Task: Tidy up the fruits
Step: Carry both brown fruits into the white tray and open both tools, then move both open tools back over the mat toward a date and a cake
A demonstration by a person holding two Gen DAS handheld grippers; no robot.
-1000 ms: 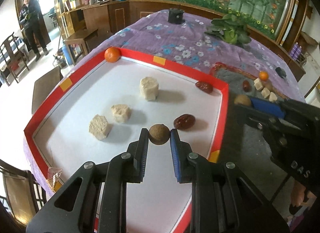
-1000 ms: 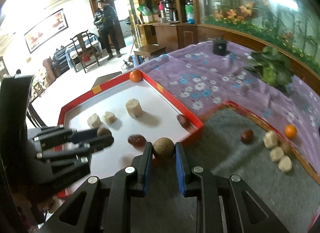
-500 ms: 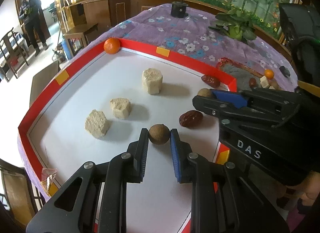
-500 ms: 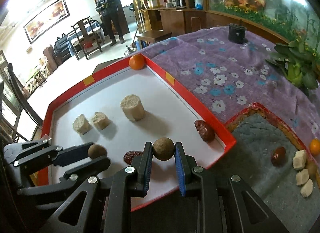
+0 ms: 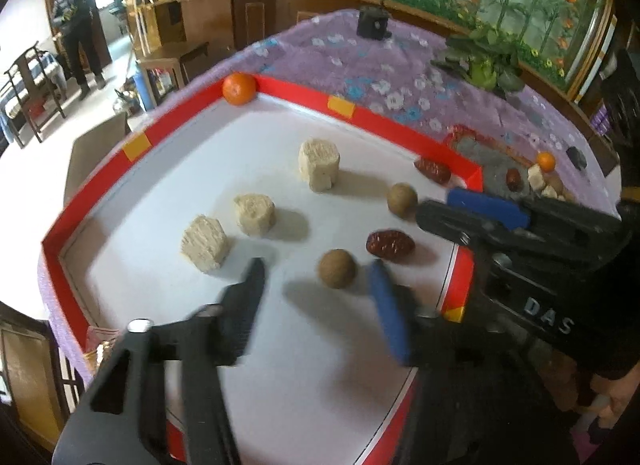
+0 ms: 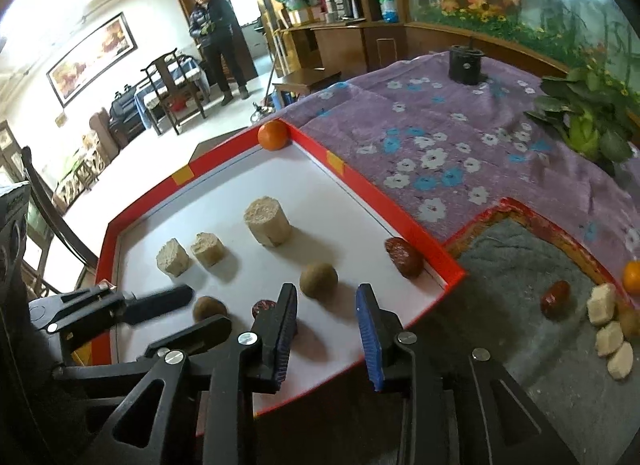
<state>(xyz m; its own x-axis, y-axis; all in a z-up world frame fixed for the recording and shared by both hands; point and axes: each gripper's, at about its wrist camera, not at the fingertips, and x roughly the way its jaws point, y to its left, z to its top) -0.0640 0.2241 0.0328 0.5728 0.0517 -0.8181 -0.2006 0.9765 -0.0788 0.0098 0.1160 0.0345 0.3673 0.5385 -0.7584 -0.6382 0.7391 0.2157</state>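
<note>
In the left wrist view, the left gripper [image 5: 316,285] has its fingers spread, and a brown round fruit [image 5: 337,268] lies free between them on the red tray [image 5: 132,147]. In the right wrist view, the right gripper [image 6: 326,315] is also spread wide, with a second brown fruit [image 6: 318,280] on the tray just beyond its tips.

My left gripper [image 5: 316,293] and right gripper [image 6: 326,321] are black plastic with silver screws, blue finger pads and white "DAS" lettering.
</note>
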